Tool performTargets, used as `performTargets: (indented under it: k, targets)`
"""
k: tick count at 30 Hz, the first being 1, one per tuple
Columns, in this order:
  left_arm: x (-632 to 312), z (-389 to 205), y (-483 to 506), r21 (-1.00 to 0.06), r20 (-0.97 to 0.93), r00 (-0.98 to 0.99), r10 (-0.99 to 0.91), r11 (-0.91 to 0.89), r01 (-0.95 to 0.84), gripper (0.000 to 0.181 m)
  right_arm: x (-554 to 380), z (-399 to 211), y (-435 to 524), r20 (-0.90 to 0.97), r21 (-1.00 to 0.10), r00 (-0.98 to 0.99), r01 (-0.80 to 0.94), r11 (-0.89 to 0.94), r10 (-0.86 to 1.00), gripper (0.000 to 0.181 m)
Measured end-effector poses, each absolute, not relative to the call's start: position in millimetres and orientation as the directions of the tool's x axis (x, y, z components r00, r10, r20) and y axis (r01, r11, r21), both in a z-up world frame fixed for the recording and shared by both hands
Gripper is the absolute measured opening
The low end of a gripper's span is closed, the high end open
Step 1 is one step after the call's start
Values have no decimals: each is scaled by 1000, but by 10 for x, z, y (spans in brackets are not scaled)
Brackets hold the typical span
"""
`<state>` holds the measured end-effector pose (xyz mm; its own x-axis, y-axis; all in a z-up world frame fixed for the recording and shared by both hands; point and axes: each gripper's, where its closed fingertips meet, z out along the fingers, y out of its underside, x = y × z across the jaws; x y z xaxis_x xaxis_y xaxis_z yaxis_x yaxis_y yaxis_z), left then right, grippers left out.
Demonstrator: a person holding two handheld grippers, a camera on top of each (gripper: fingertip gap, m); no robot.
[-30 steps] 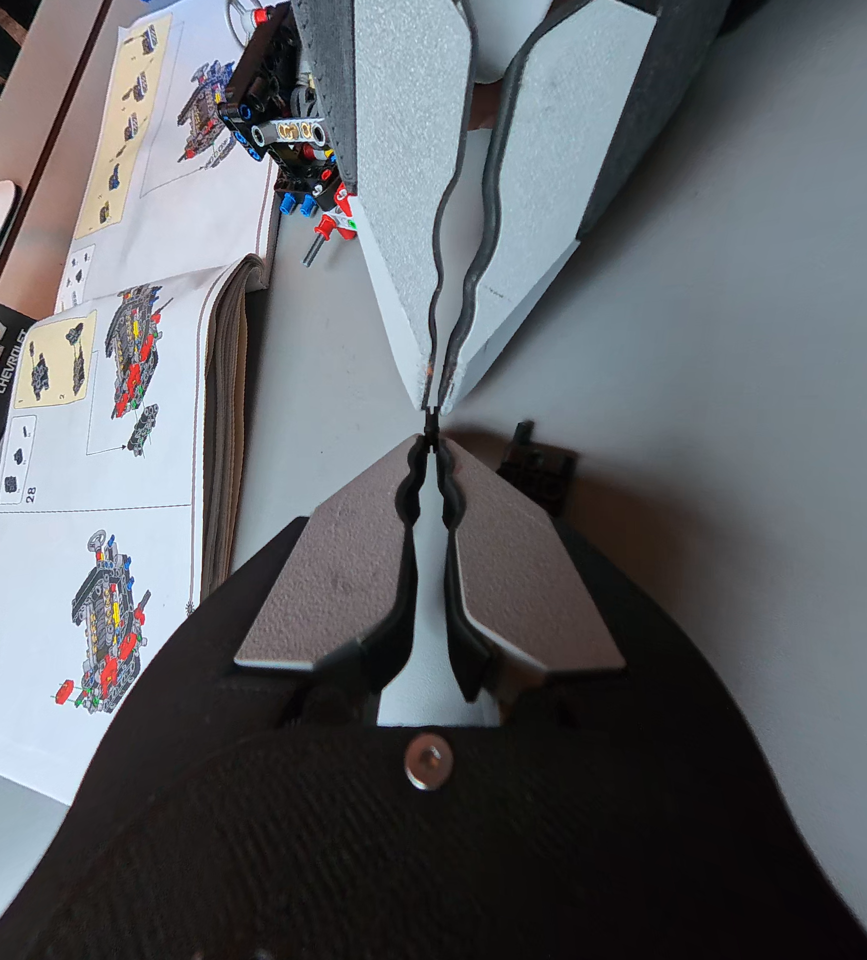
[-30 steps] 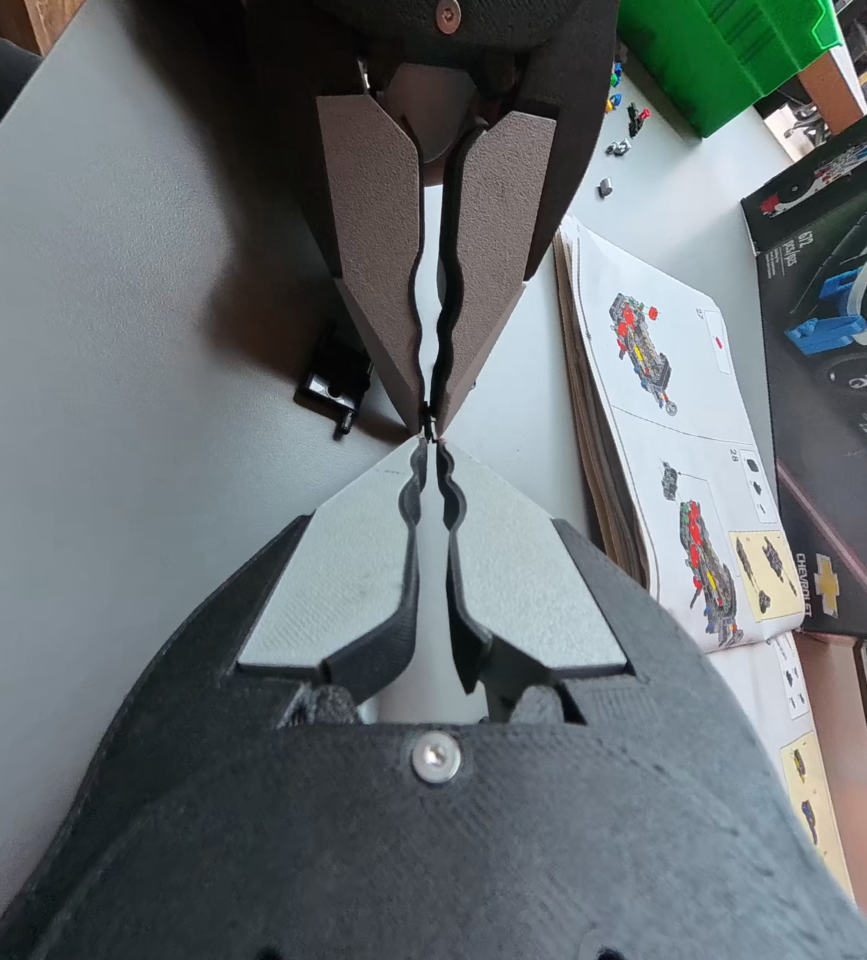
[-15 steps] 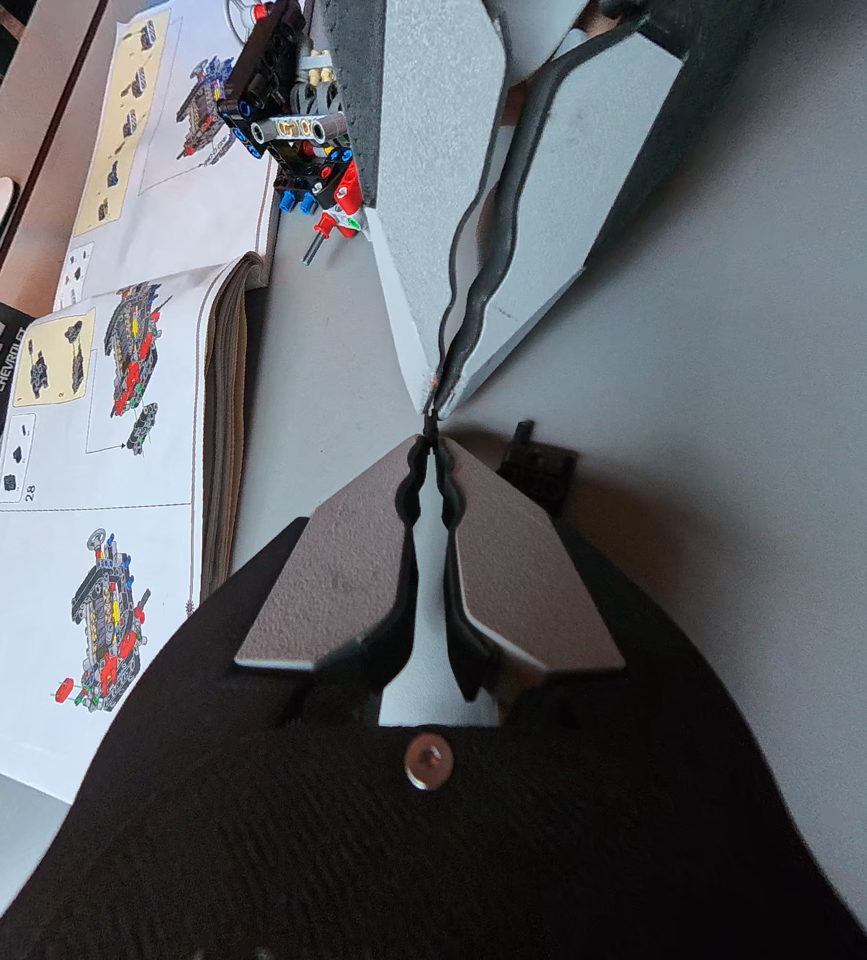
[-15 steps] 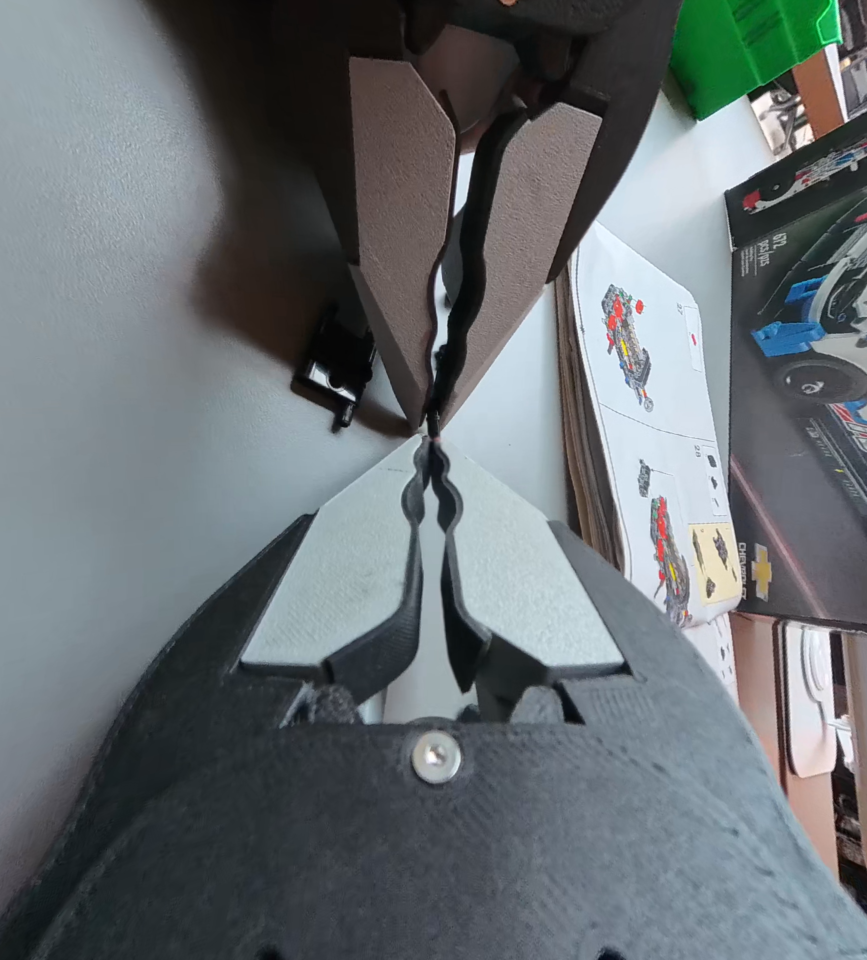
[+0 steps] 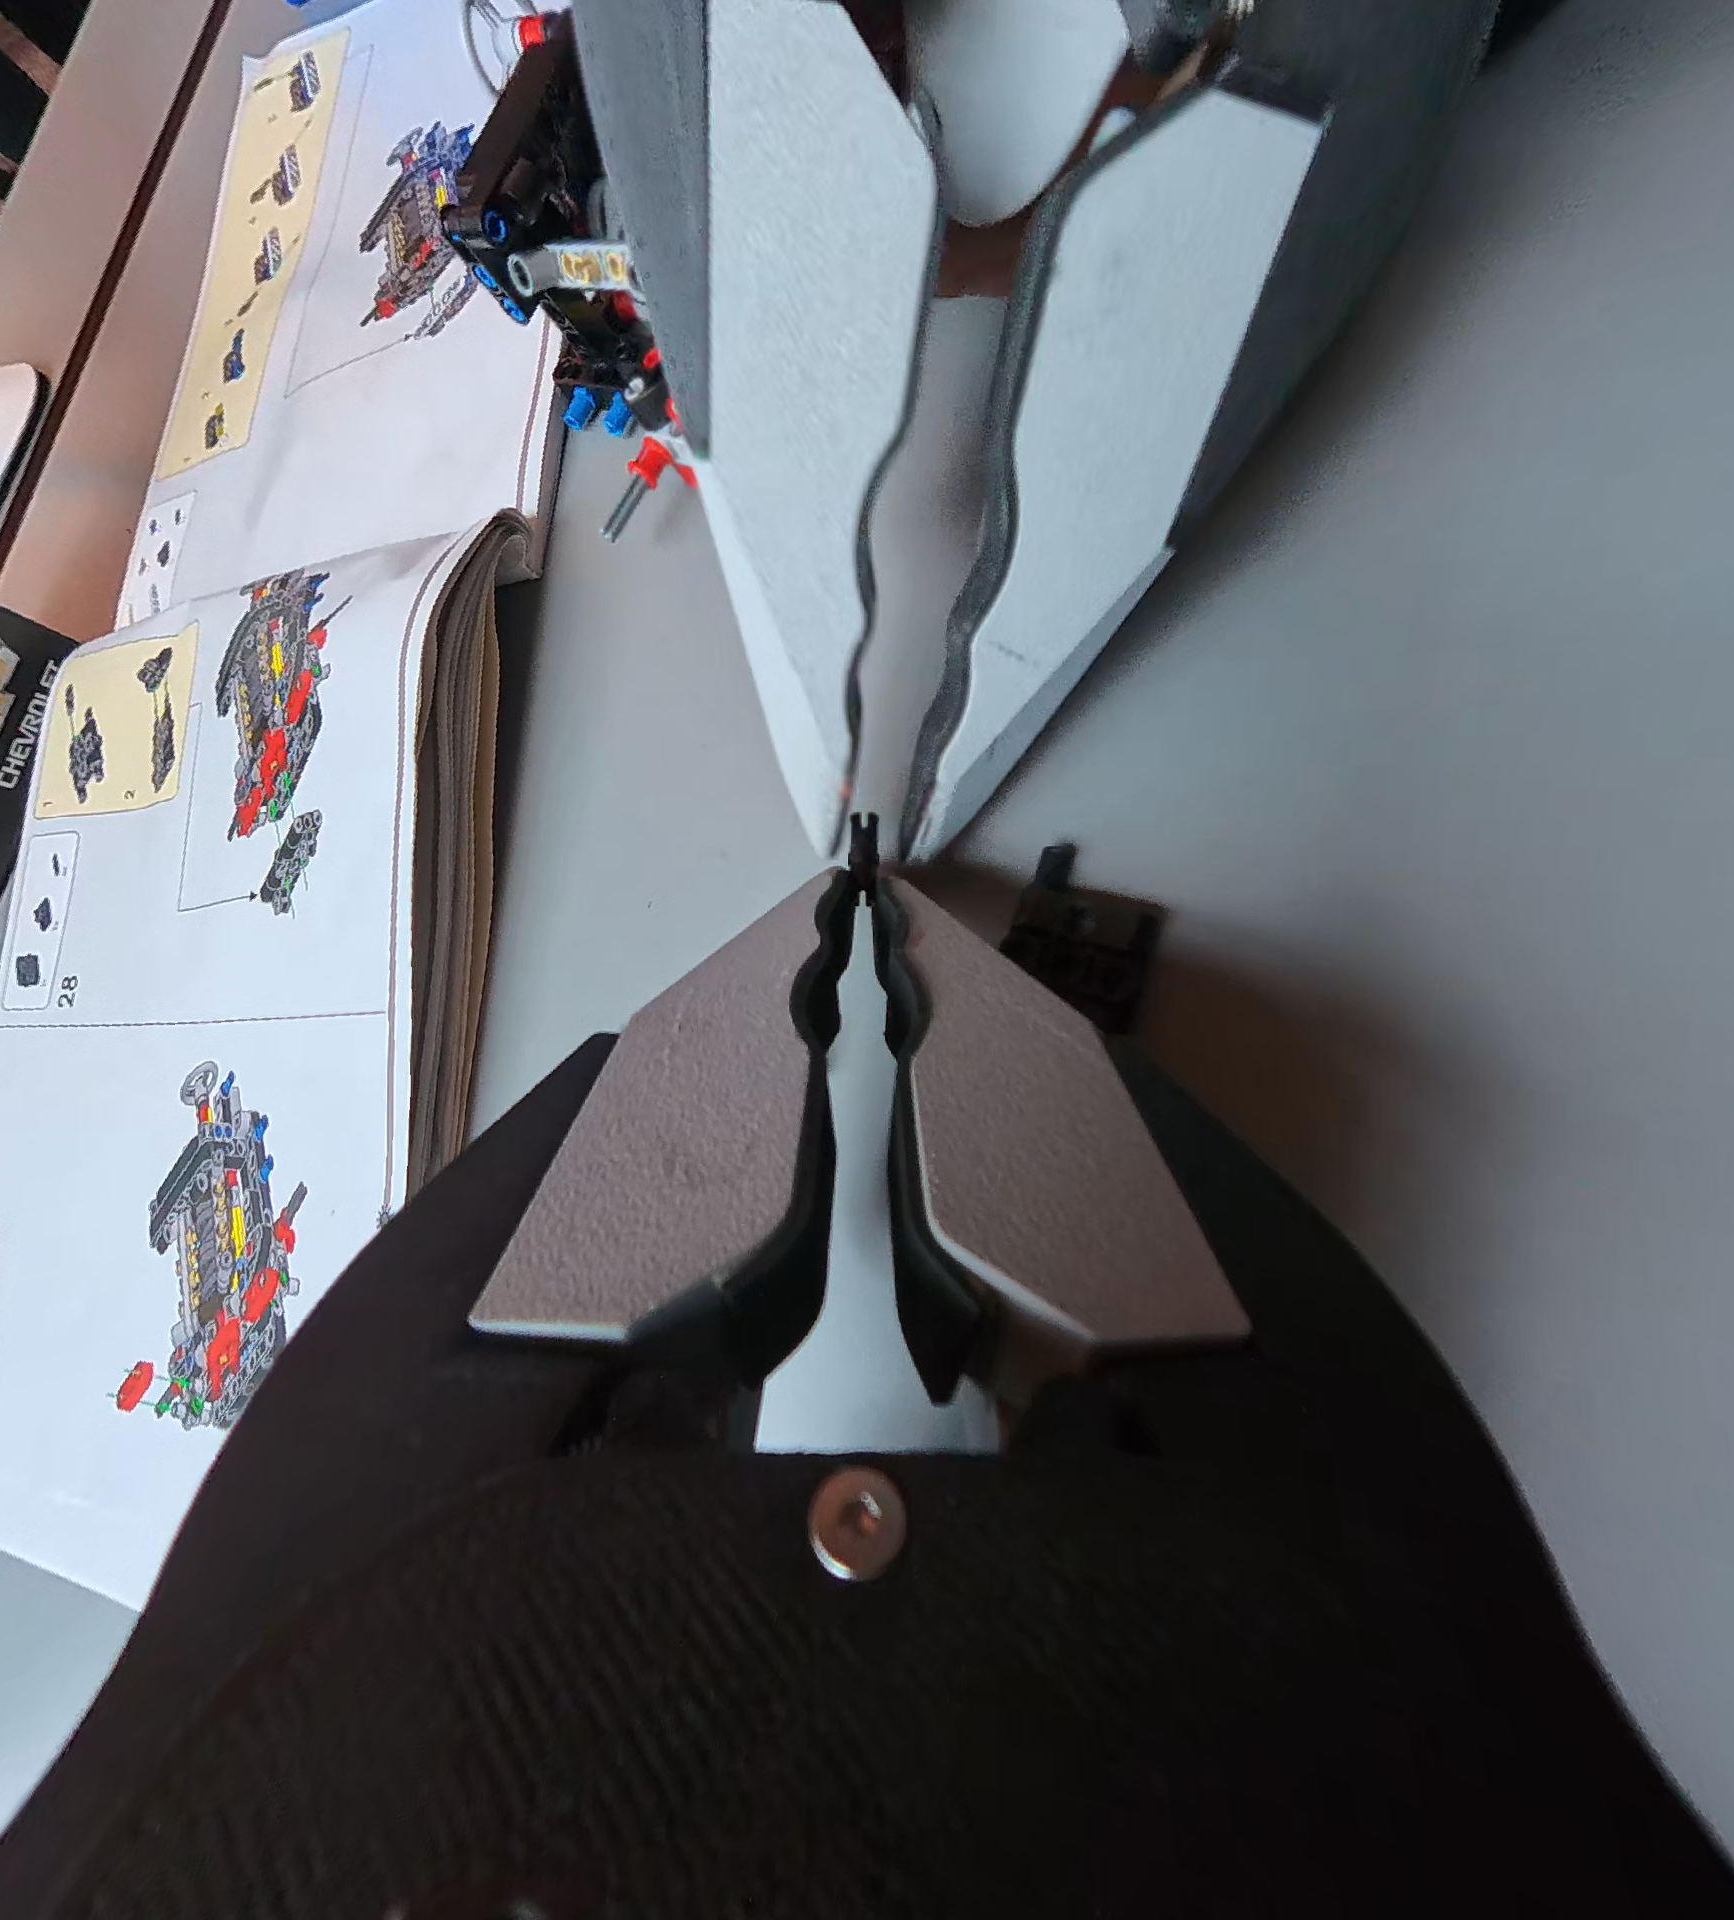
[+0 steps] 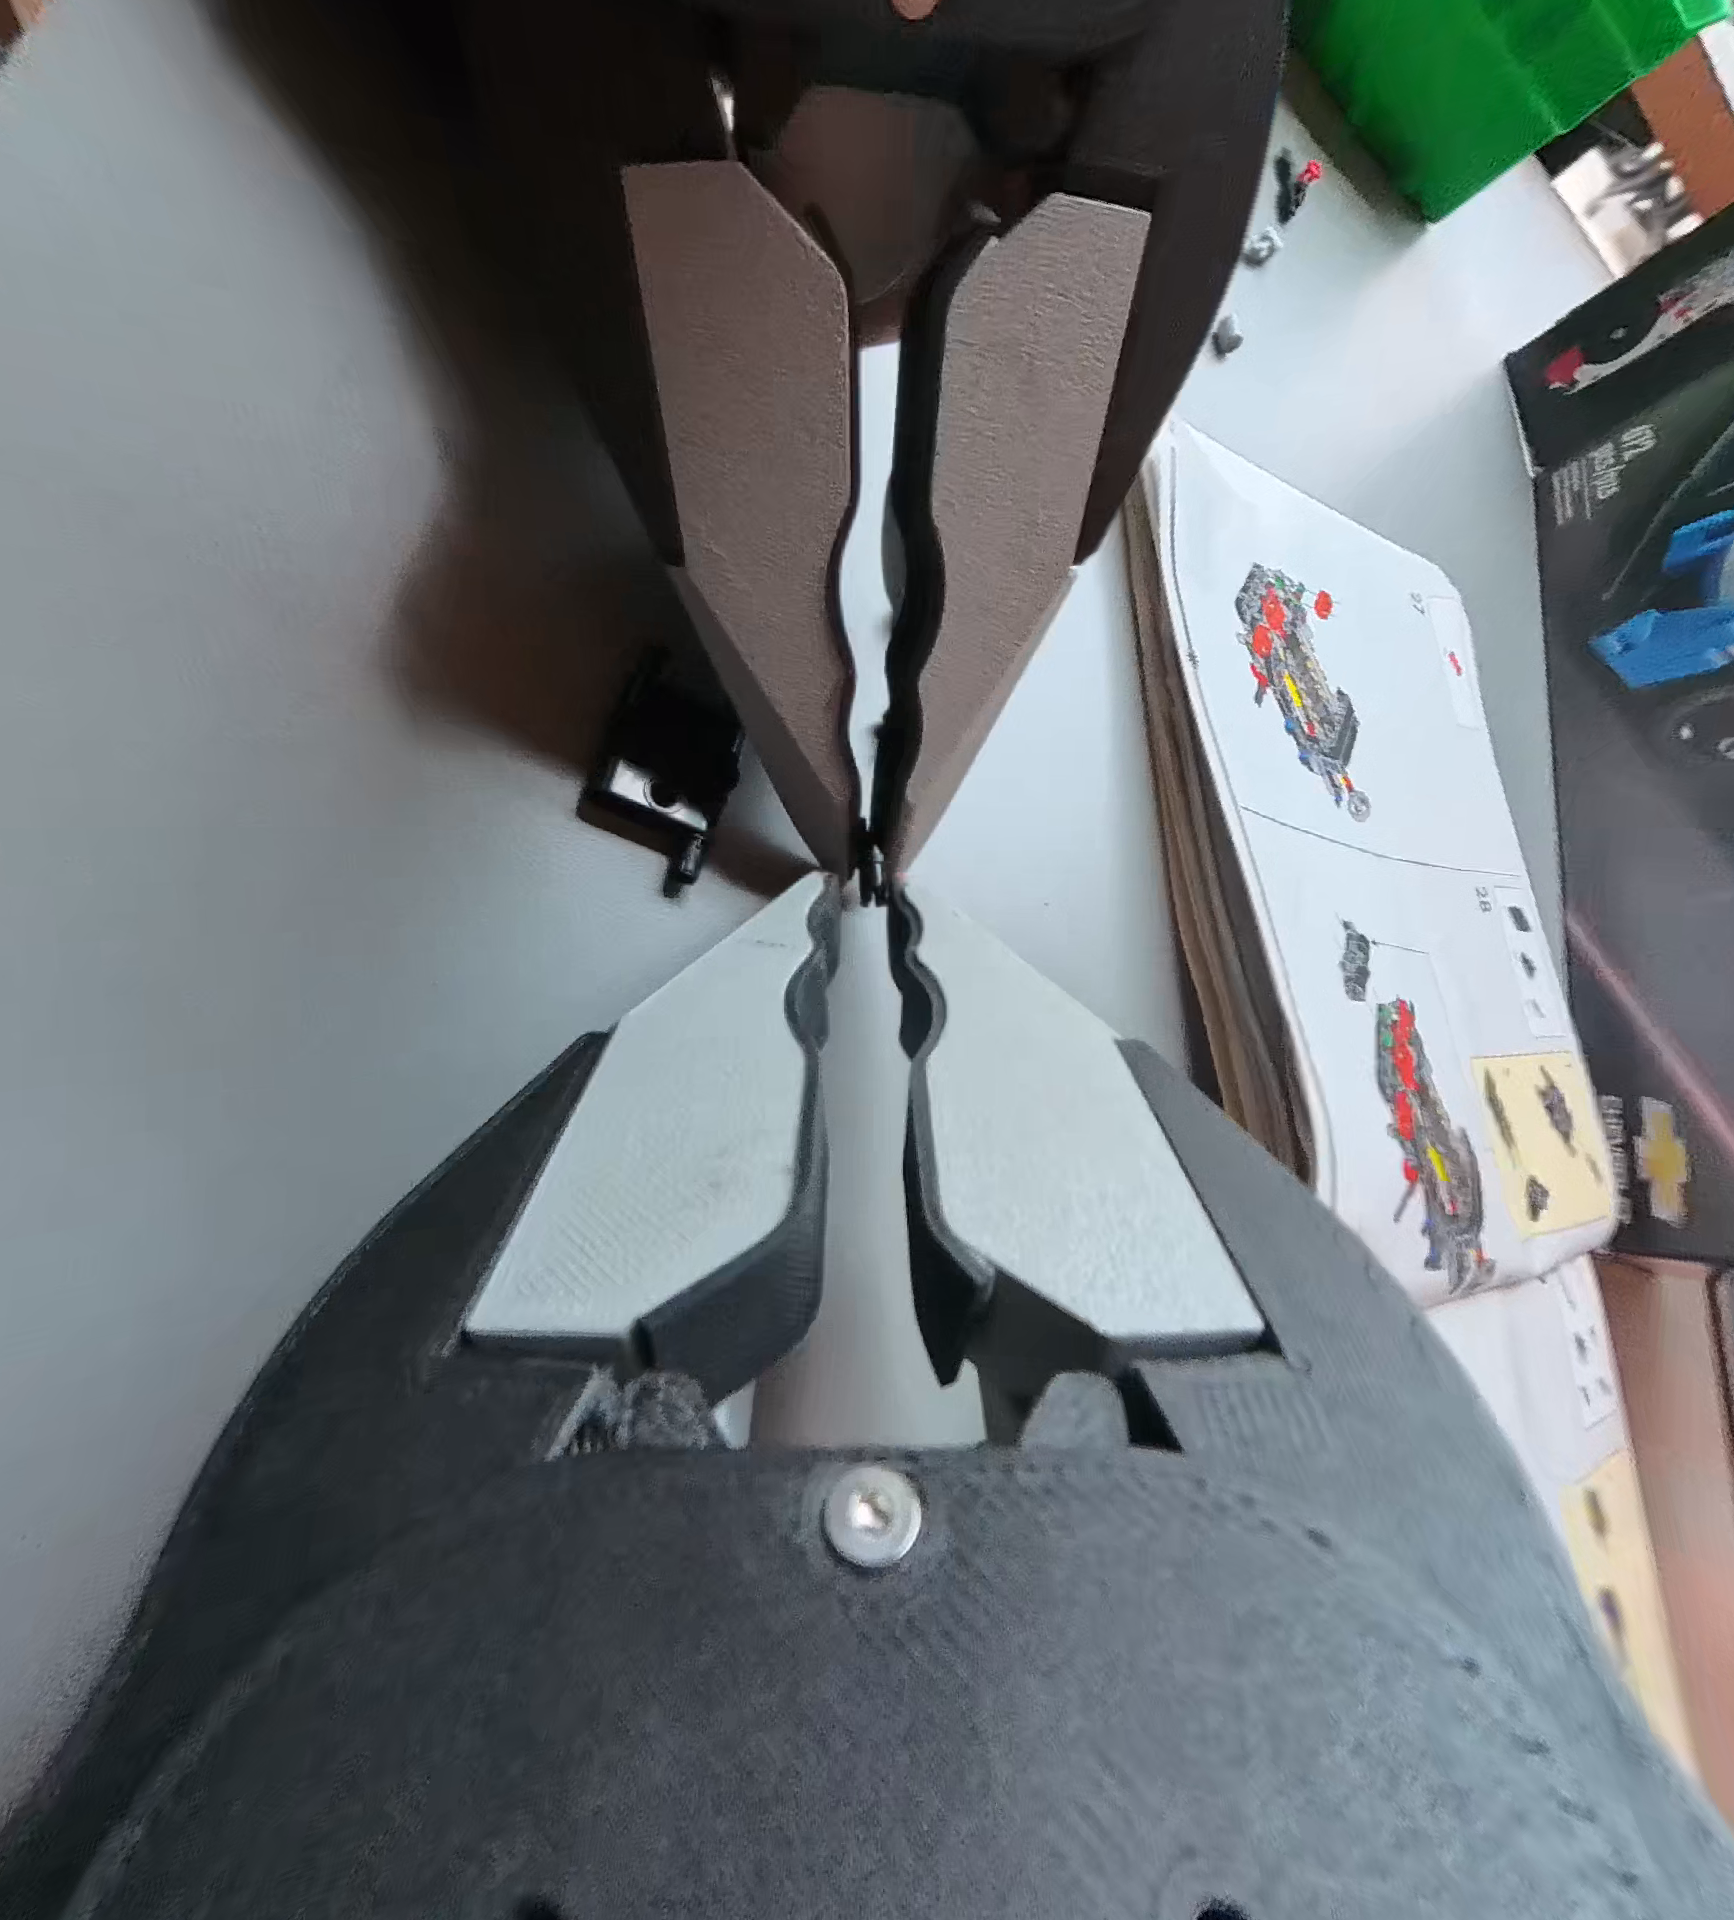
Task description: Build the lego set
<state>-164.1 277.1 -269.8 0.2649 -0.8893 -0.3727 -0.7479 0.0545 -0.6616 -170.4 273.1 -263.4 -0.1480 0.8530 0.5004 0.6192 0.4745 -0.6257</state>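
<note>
My left gripper [image 5: 861, 896], with brown fingers, is shut on a small black Lego pin [image 5: 863, 842] that sticks out past its tips, held above the grey table [image 5: 1465, 727]. My right gripper [image 6: 863, 902], with pale grey fingers, faces it tip to tip with its jaws slightly apart around the pin's free end [image 6: 868, 868]. The right gripper also shows in the left wrist view [image 5: 884, 816], and the left gripper in the right wrist view [image 6: 873, 831]. A black Lego piece [image 5: 1081, 935] lies on the table just beside the tips; it also shows in the right wrist view [image 6: 660, 764].
An open instruction booklet [image 5: 219, 935] lies to one side, with a partly built model [image 5: 551, 239] and a red pin [image 5: 650, 468] at its far end. The set's dark box [image 6: 1694, 727], a green bin [image 6: 1486, 83] and loose small parts [image 6: 1289, 187] sit beyond. The tips of both grippers are at nearly the same place.
The right gripper's jaws, shut on the pin before, have parted slightly. It tilted and swung back. The left gripper stays shut on the pin and has not moved.
</note>
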Motion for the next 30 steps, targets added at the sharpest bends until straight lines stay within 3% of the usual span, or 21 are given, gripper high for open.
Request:
performTargets:
  k: [14, 25, 30]
  targets:
    - [-1641, -2697, 2770, -660, -377, 267, -887, 55, -749, 1, -1673, -2633, 2774, 551, -580, -143, 642, 501, 822, 1]
    - [-1644, -2694, 2783, -653, -386, 278, -880, 48, -756, 1, -1671, -2696, 2807, 625, -455, -189, 701, 550, 758, 0]
    - [-1652, -2694, 2795, -656, -381, 284, -880, 41, -753, 1, -1686, -2691, 2811, 561, -526, -149, 696, 489, 815, 0]
